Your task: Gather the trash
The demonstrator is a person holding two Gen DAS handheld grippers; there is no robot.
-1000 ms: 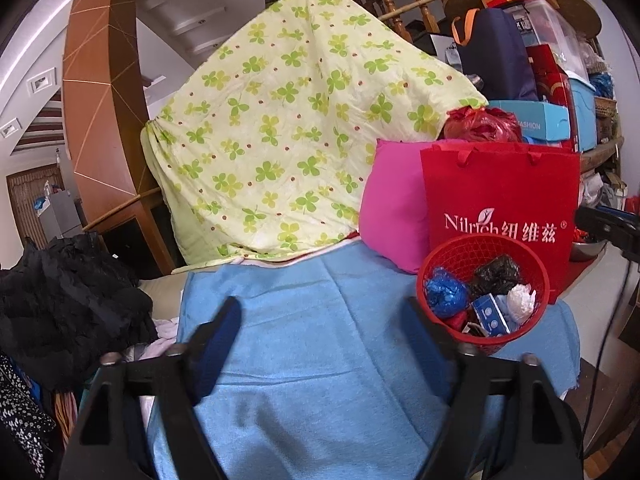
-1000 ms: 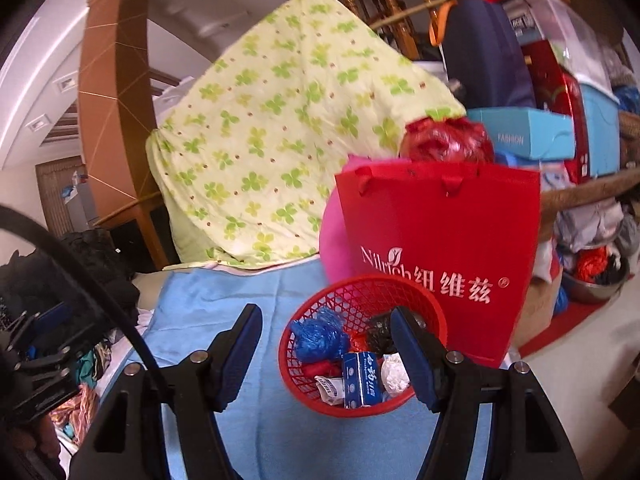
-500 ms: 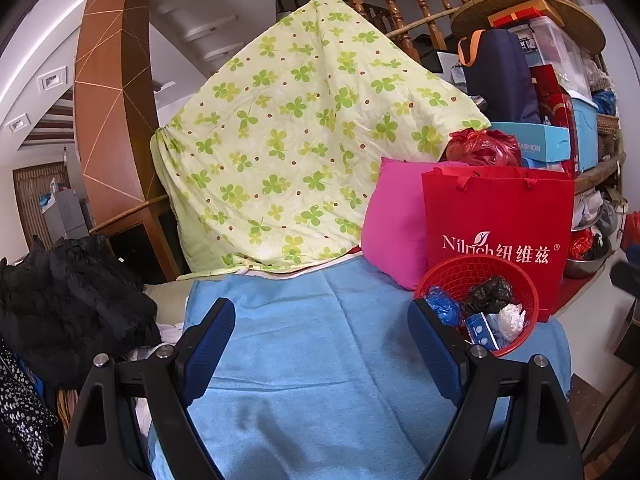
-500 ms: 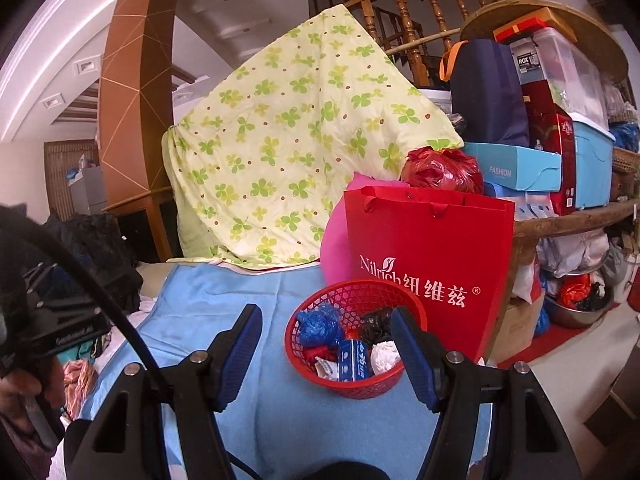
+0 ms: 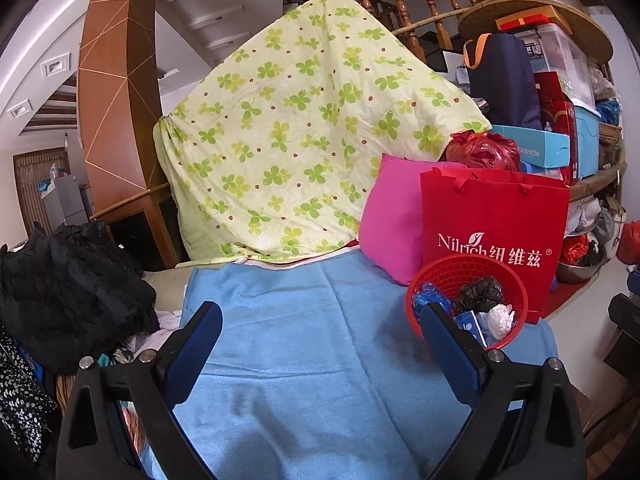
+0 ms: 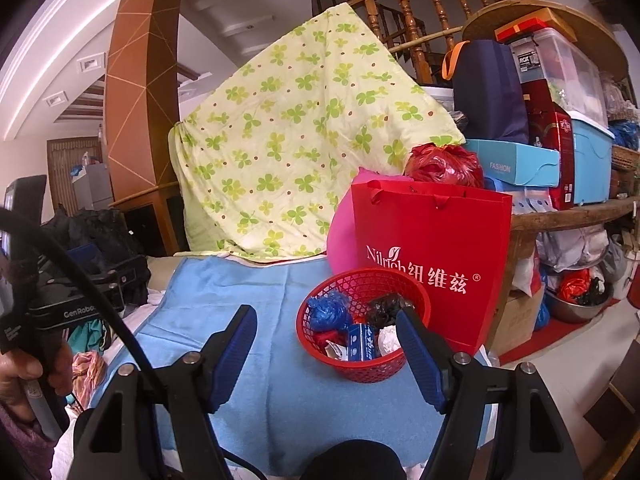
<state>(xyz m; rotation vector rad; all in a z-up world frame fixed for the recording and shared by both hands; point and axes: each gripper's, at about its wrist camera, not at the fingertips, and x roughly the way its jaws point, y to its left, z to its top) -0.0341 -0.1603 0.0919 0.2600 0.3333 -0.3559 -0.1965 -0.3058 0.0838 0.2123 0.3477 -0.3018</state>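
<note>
1. Left wrist view first: we see our left gripper [image 5: 320, 332] with its two blue ribbed pads [image 5: 196, 344] spread wide, holding nothing, above a soft light-blue terry cloth [image 5: 304, 360] that covers the work surface.
2. At the far right corner of that cloth stands a round red plastic mesh basket [image 5: 440, 276], its wall a fine open lattice.
3. Inside the basket we make out a crumpled blue plastic wad [image 5: 430, 298], a wrinkled black plastic bag [image 5: 480, 290], a crushed white tissue ball [image 5: 500, 318] and a small blue printed carton [image 5: 470, 324].
4. Just behind the basket, touching its rim, stands a stiff glossy red paper shopping bag [image 5: 492, 216] with white lettering and cord handles.
5. To its left leans a smooth magenta pillow [image 5: 390, 224], and behind both hangs a quilted pale-yellow blanket with green clover print [image 5: 296, 140], draped in a peak.
6. Right wrist view: our right gripper [image 6: 326, 332] also stands wide open and empty, its right finger overlapping the basket's near edge in the picture; whether it touches we cannot tell.
7. From here the basket [image 6: 352, 284] sits between the cloth [image 6: 280, 380] and the red bag [image 6: 440, 240].
8. At the left edge, our left hand [image 6: 20, 380] grips the other tool's handle.
</note>
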